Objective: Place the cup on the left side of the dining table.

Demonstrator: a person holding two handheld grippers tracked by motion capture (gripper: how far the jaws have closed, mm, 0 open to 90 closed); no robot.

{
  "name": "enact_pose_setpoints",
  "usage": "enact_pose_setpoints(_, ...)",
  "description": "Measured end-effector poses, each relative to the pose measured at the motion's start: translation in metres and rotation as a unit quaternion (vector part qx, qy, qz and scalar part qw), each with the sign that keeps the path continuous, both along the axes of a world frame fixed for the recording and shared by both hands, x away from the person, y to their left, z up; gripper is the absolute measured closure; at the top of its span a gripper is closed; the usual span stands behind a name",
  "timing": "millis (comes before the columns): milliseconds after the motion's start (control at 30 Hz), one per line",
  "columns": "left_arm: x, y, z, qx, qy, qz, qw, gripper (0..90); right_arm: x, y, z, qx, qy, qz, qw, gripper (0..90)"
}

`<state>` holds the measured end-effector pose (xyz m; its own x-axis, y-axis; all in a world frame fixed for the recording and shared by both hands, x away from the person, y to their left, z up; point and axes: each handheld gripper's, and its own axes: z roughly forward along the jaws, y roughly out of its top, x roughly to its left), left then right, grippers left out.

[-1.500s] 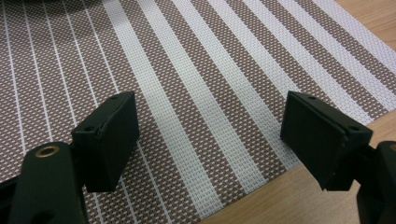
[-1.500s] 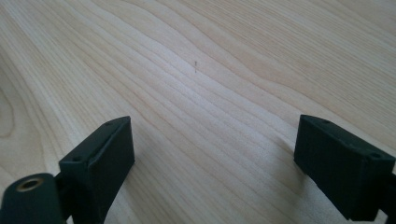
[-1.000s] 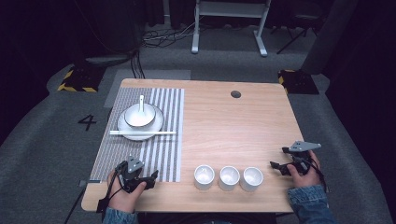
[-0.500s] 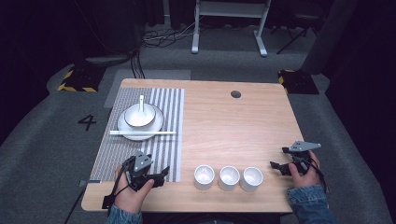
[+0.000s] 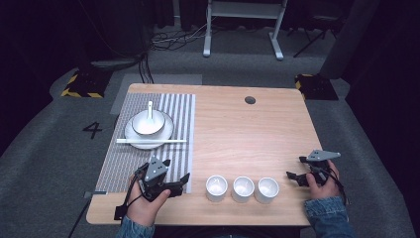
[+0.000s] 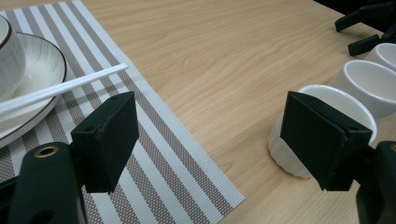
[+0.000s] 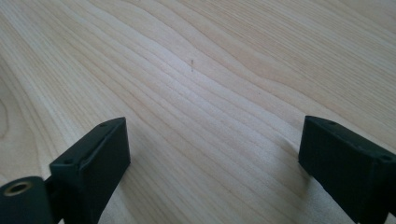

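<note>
The left gripper (image 5: 179,184) sits at the near corner of the striped mat (image 5: 148,163), jaws spread wide and empty, just beside the leftmost of three white cups (image 5: 216,188) lined along the near edge of the wooden surface (image 5: 247,139). The right gripper (image 5: 296,177) rests on bare wood, well right of the cups, jaws likewise wide apart. A bowl (image 5: 148,122) with a spoon stands on a plate (image 5: 134,140) farther up the mat, chopsticks (image 5: 151,141) laid across the plate's near rim.

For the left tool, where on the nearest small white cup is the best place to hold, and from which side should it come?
Probably at the rim wall of the small white ceramic cup, with the left tool coming from the cup's left, the placemat side. The cup stands upright and open, and its right side sits close to the middle cup, so one jaw inside and one outside the left wall seems to fit best.
</note>
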<state>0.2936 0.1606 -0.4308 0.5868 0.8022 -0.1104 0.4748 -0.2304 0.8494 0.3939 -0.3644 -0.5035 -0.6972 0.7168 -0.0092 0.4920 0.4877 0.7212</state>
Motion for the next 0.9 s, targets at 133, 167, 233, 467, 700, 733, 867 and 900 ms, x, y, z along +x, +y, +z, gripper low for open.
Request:
enact_pose_setpoints(133, 0.002, -0.009, 0.002, 0.000, -0.005, -0.007, 1.0000, 19.7, 0.000, 0.000, 0.000, 0.000, 0.000, 0.000, 1.0000, 8.9)
enact_pose_setpoints(167, 0.003, -0.011, 0.002, 0.001, -0.004, -0.012, 0.9999, 19.8, 0.000, 0.000, 0.000, 0.000, 0.000, 0.000, 1.0000, 8.9)
enact_pose_setpoints(233, 0.004, -0.017, 0.001, 0.006, -0.004, -0.020, 0.9998, 20.4, 0.000, 0.000, 0.000, 0.000, 0.000, 0.000, 1.0000, 8.8)
enact_pose_setpoints(467, 0.008, -0.036, 0.005, 0.011, -0.013, -0.047, 0.9987, 21.1, 0.000, 0.000, 0.000, 0.000, 0.000, 0.000, 1.0000, 8.9)
enact_pose_setpoints(700, 0.009, -0.056, 0.011, 0.010, -0.023, -0.076, 0.9968, 20.9, 0.000, 0.000, 0.000, 0.000, 0.000, 0.000, 1.0000, 8.9)
enact_pose_setpoints(733, 0.010, -0.059, 0.011, 0.011, -0.023, -0.080, 0.9965, 21.0, 0.000, 0.000, 0.000, 0.000, 0.000, 0.000, 1.0000, 8.9)
enact_pose_setpoints(867, 0.009, -0.068, 0.012, 0.013, -0.023, -0.090, 0.9956, 20.9, 0.000, 0.000, 0.000, 0.000, 0.000, 0.000, 1.0000, 8.8)
enact_pose_setpoints(900, 0.009, -0.070, 0.011, 0.013, -0.022, -0.092, 0.9954, 20.9, 0.000, 0.000, 0.000, 0.000, 0.000, 0.000, 1.0000, 8.9)
